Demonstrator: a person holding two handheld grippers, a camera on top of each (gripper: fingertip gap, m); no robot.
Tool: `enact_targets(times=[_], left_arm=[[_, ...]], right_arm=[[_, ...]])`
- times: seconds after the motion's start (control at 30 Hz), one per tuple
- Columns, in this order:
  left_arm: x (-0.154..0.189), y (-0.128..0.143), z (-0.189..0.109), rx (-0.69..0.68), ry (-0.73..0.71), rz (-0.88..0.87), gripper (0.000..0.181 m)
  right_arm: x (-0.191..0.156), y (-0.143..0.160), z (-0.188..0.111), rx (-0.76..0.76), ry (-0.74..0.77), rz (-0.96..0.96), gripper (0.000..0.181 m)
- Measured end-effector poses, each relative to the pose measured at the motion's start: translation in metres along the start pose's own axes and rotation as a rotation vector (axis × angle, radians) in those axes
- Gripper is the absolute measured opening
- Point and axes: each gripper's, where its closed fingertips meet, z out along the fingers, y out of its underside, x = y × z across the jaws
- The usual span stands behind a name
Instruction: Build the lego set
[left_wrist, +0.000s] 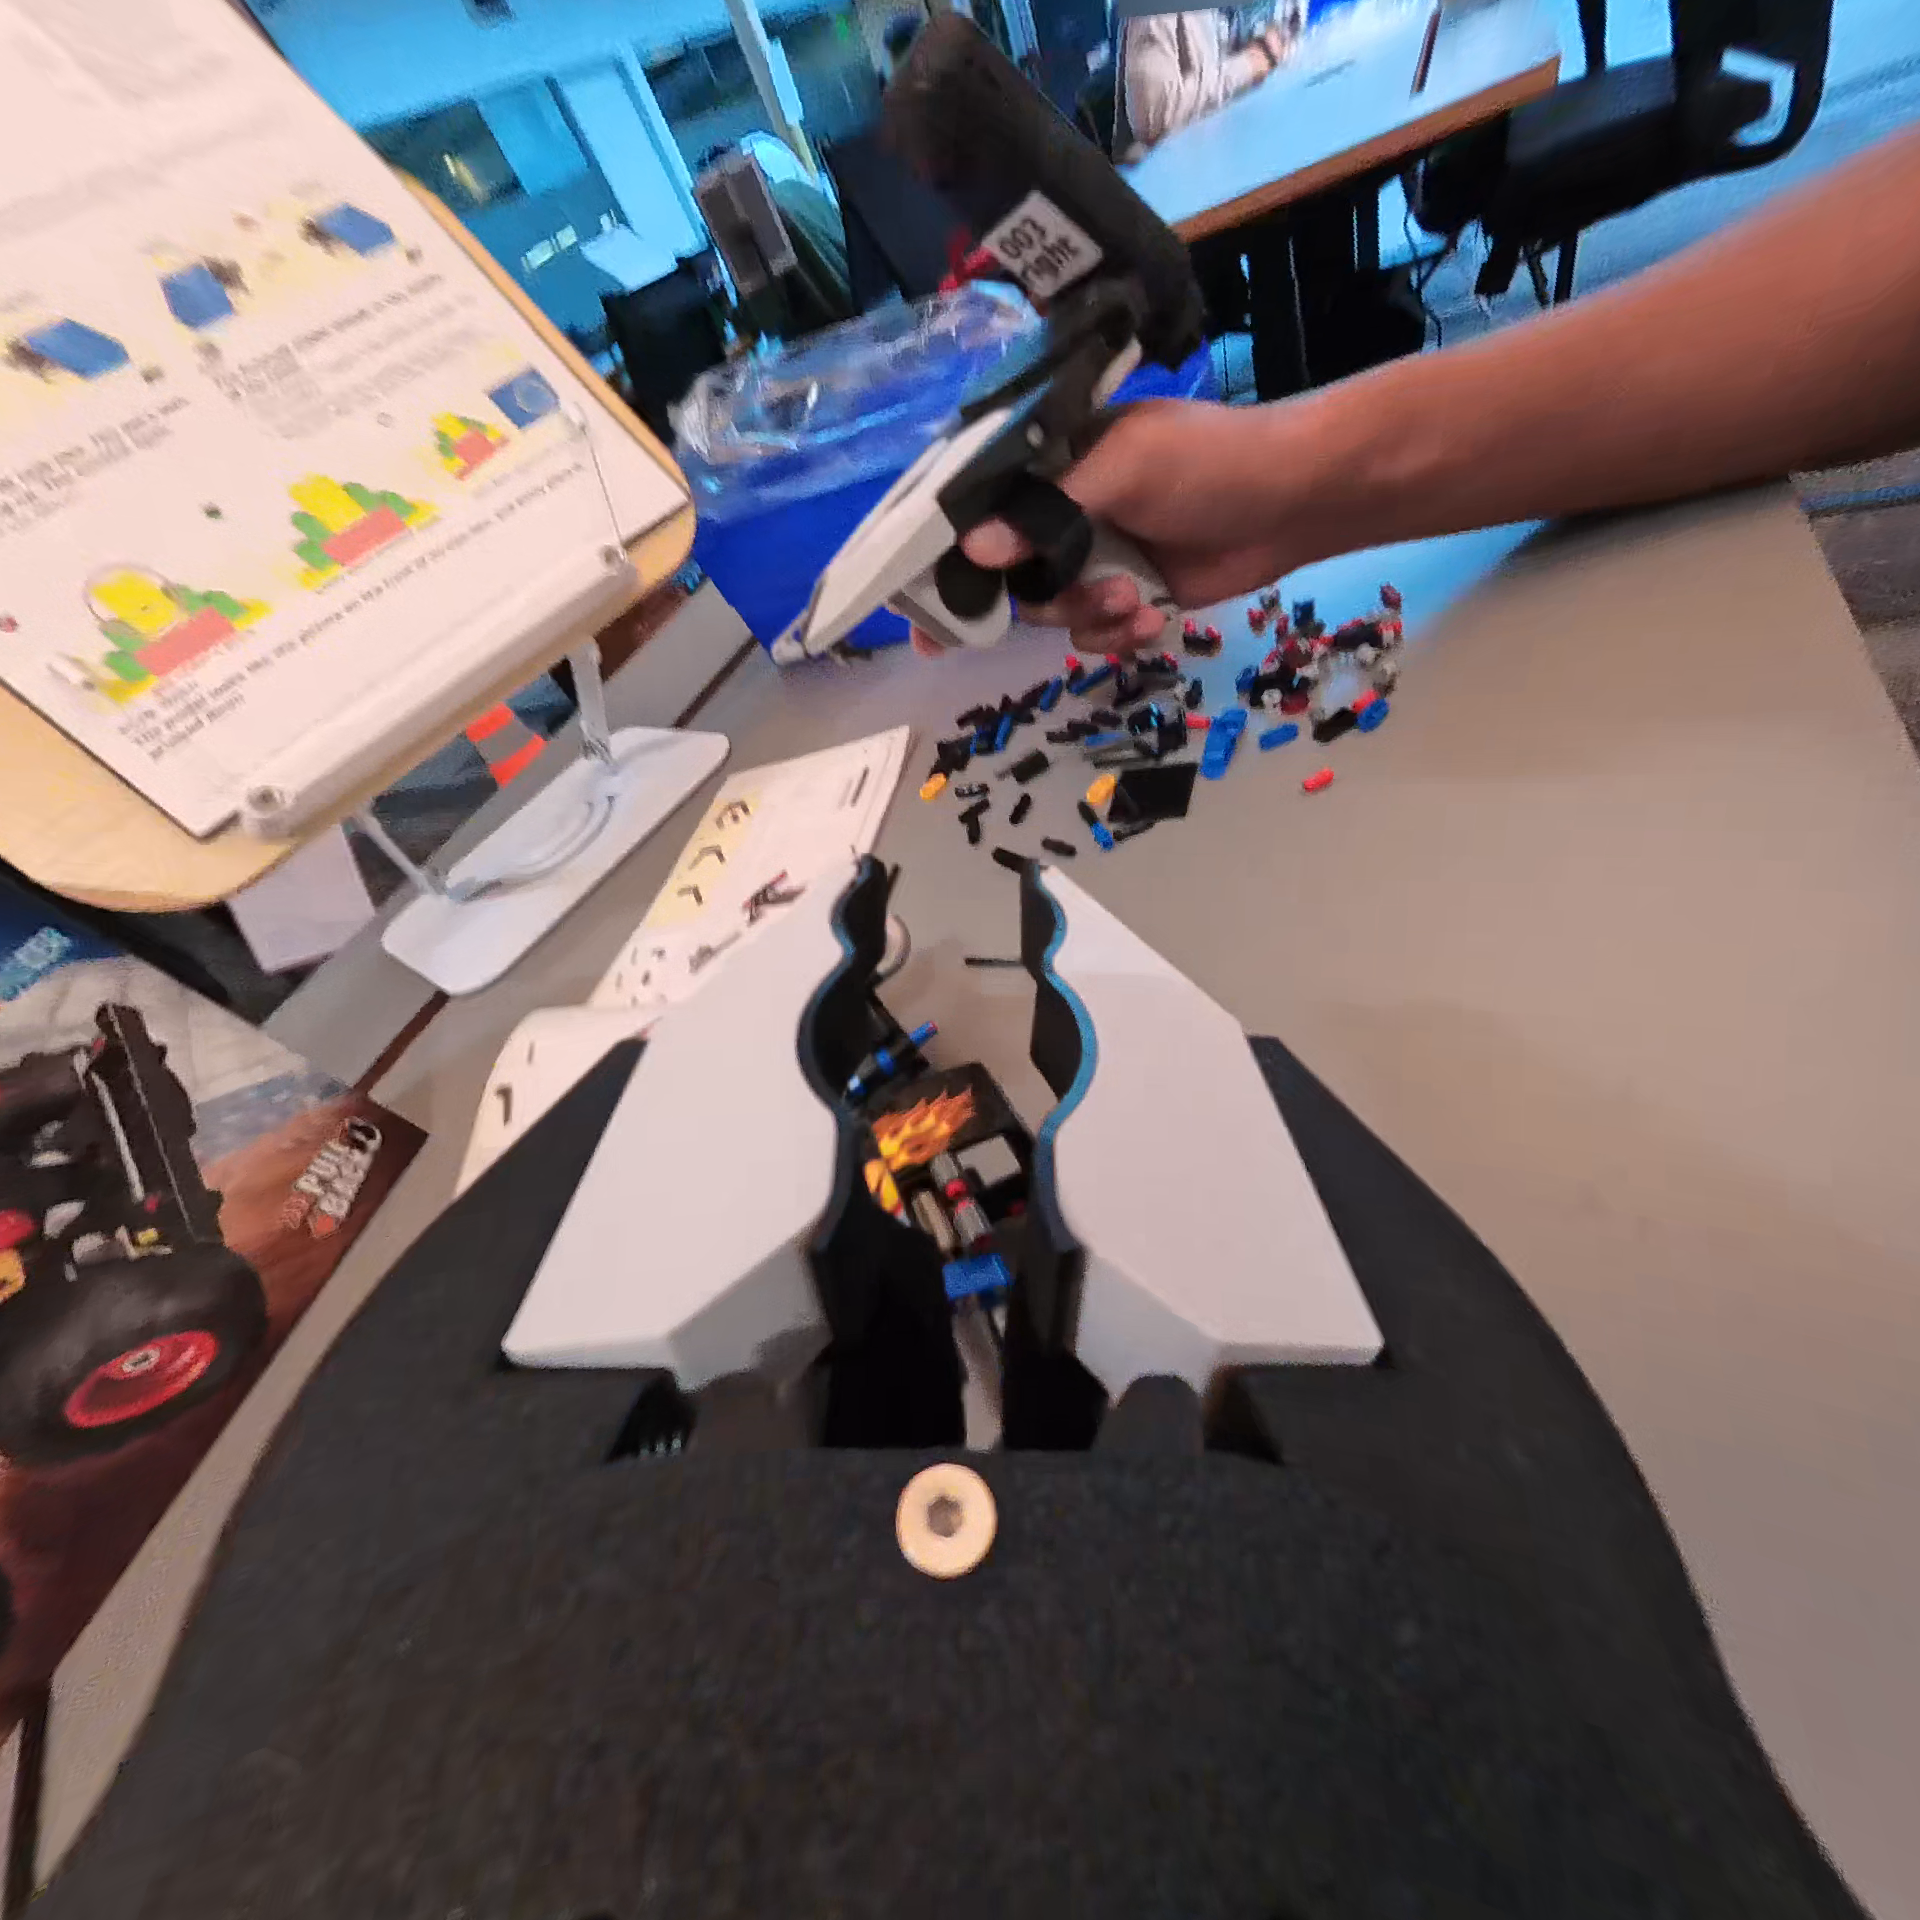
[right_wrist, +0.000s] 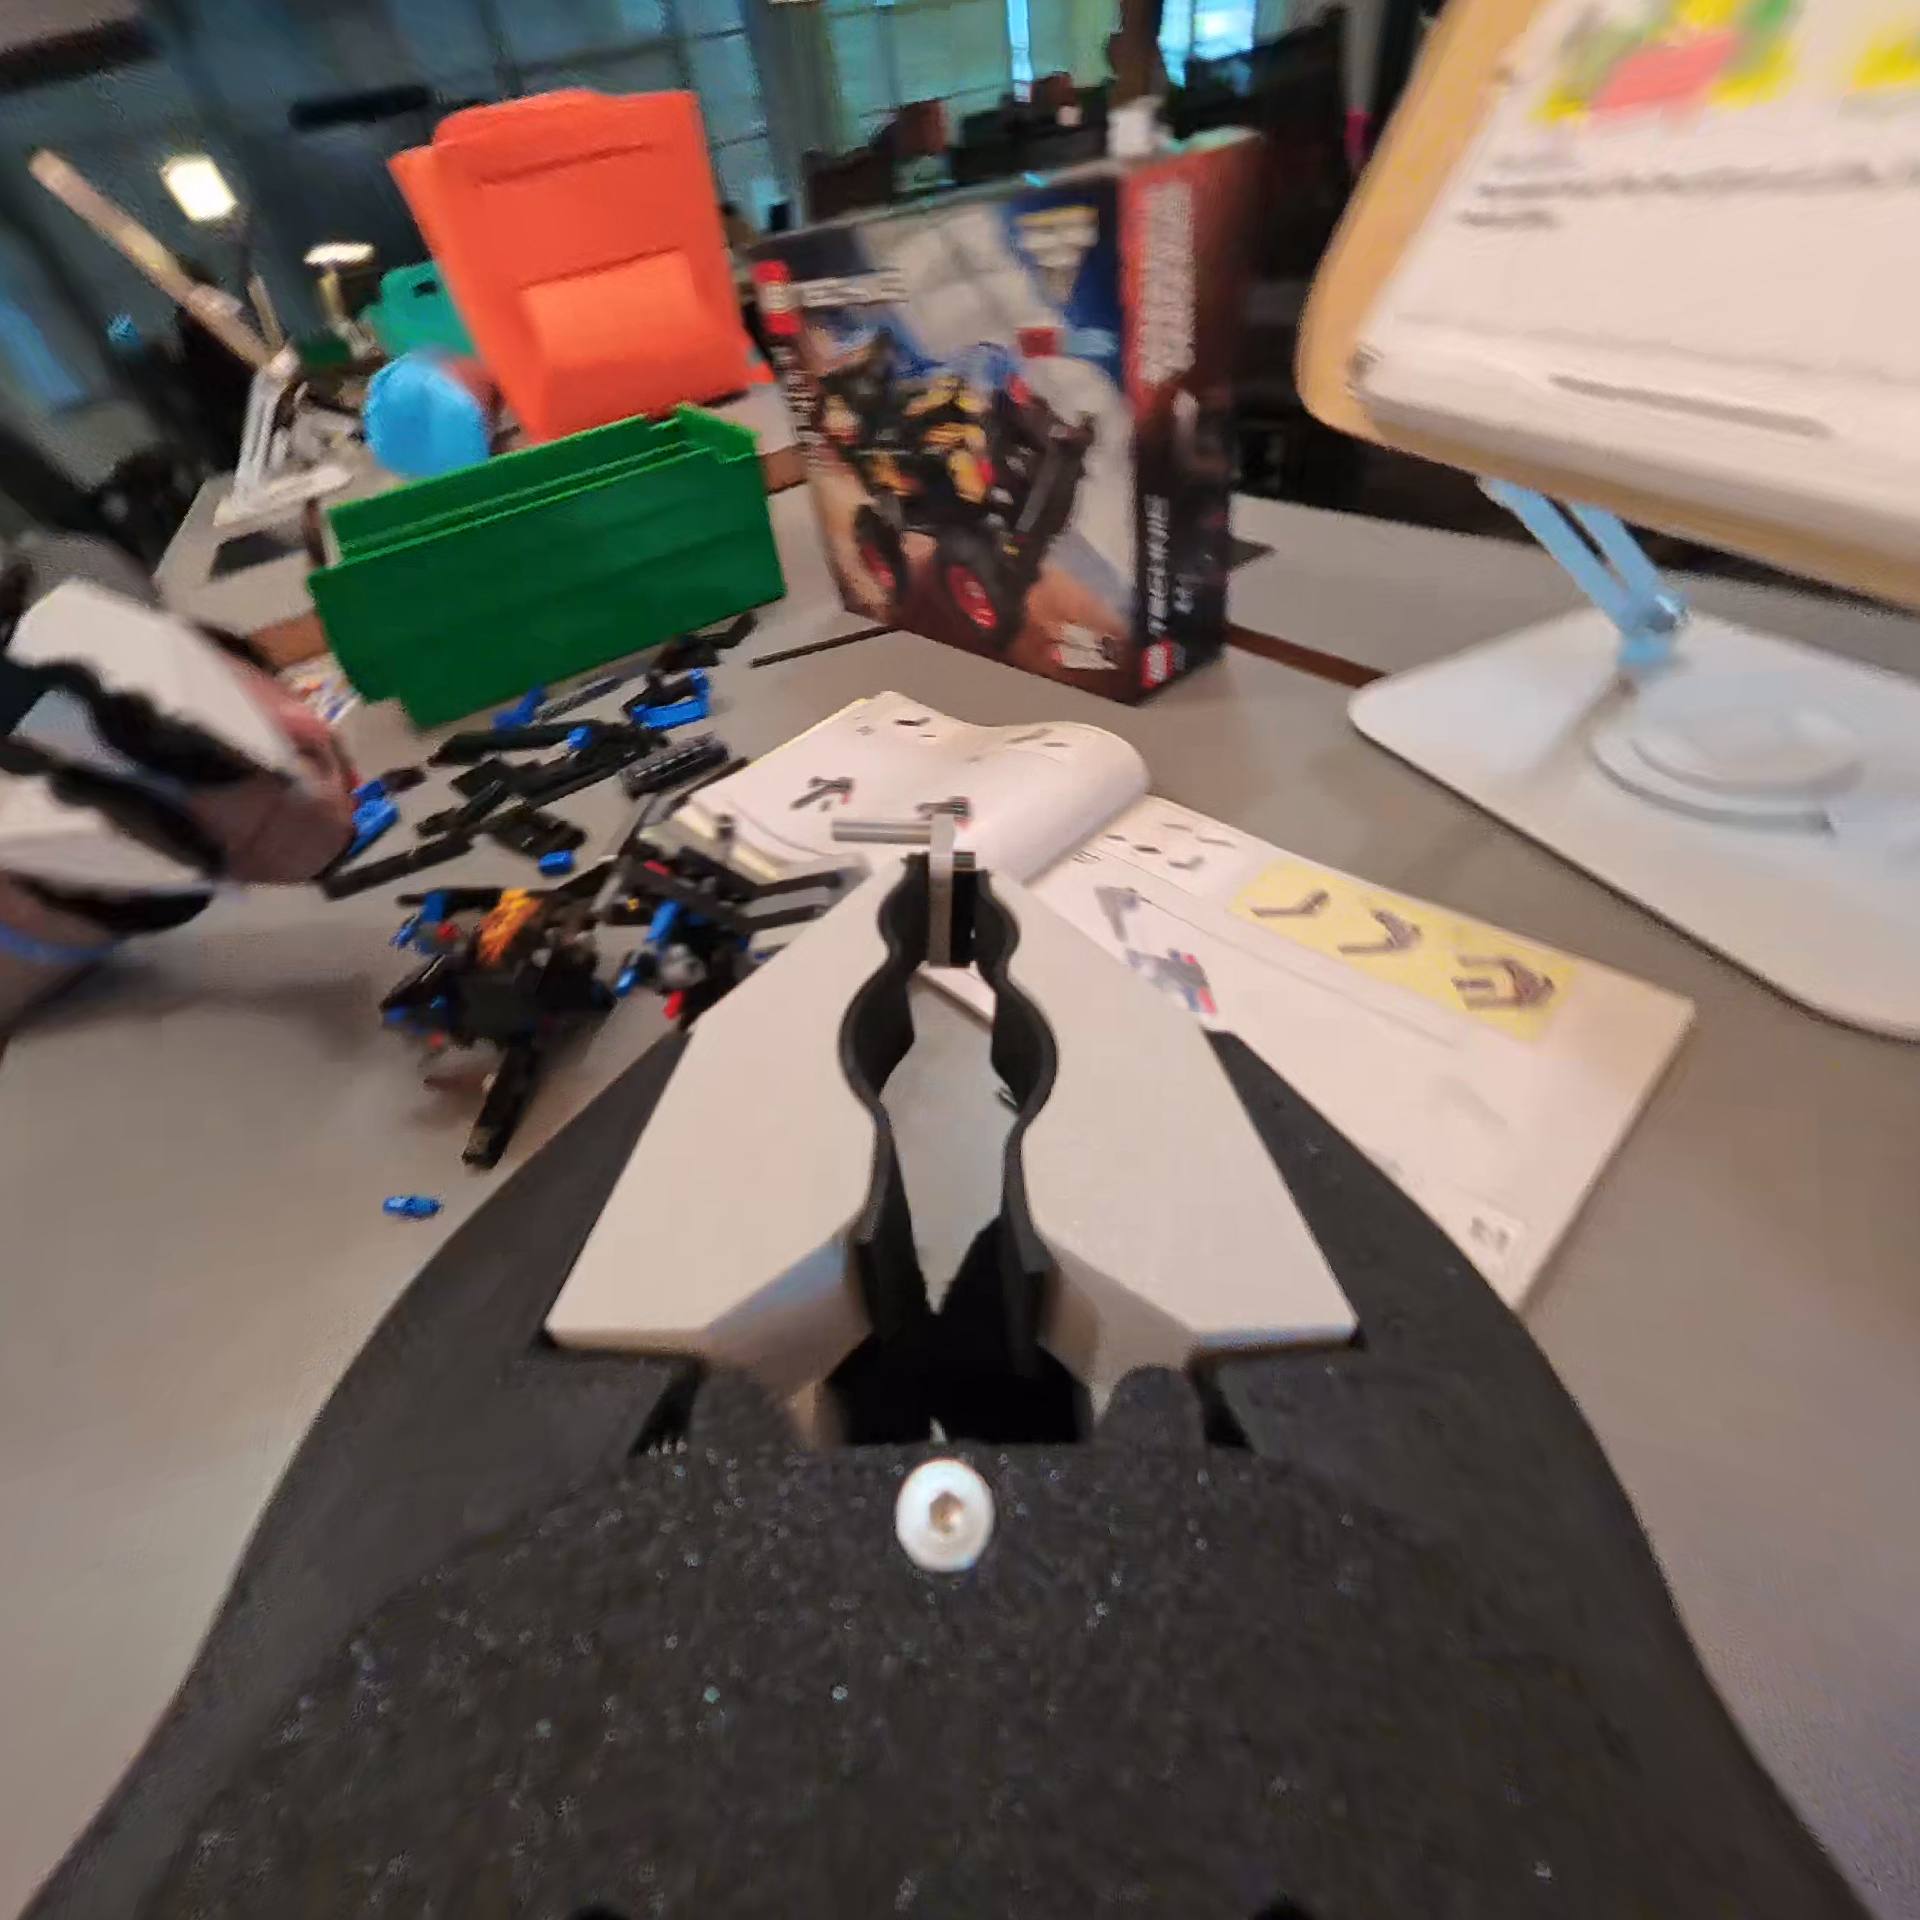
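My left gripper (left_wrist: 951, 873) is shut on a small black sub-assembly (left_wrist: 935, 1132) with a flame sticker, grey axles and blue pins, held deep between the pads with the tips apart. One of its white fingers (right_wrist: 135, 665) shows blurred at the left edge of the right wrist view. My right gripper (right_wrist: 943, 873) is shut on a thin grey part (right_wrist: 940, 894) with a grey axle across its top, held above the open booklet (right_wrist: 1299, 987). The right gripper (left_wrist: 800, 644) also shows raised in a hand. A larger black build (right_wrist: 509, 966) with a flame sticker lies on the table.
Loose black, blue and red parts (left_wrist: 1143, 727) lie ahead, and more (right_wrist: 551, 769) near a green bin (right_wrist: 551, 561). An instruction stand (left_wrist: 312, 416) rises at the left, its white base (right_wrist: 1662, 769) on the table. The set box (right_wrist: 1018, 416) stands behind the booklet. A blue bin (left_wrist: 790, 520) stands beyond the table. Some 15 cm of space lies between my two pairs of fingers.
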Motion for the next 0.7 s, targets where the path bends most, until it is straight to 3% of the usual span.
enact_targets(times=[0.1, 0.2, 0.3, 0.4, 0.53, 0.7], left_arm=[[0.002, 0.002, -0.013, 0.004, 0.008, -0.018, 0.018], [0.039, 0.007, -0.015, -0.057, 0.174, -0.074, 0.015], [0.056, 0.017, -0.01, -0.144, 0.139, -0.078, 0.02], [0.046, 0.024, -0.003, -0.199, 0.03, -0.189, 0.016], [0.029, 0.03, 0.006, -0.285, -0.05, -0.101, 0.02], [0.019, 0.012, 0.03, -0.241, -0.052, 0.093, 0.025]], right_arm=[[0.016, 0.008, 0.001, -0.019, 0.016, 0.109, 0.007], [0.014, 0.017, 0.006, -0.049, 0.022, 0.074, 0.007], [0.008, 0.024, 0.011, -0.083, 0.027, 0.008, 0.007], [-0.003, 0.021, 0.012, -0.069, -0.021, 0.001, 0.007], [-0.054, 0.022, 0.011, -0.122, -0.296, 0.064, 0.006], [-0.127, 0.028, 0.002, -0.212, -0.61, 0.163, 0.007]])
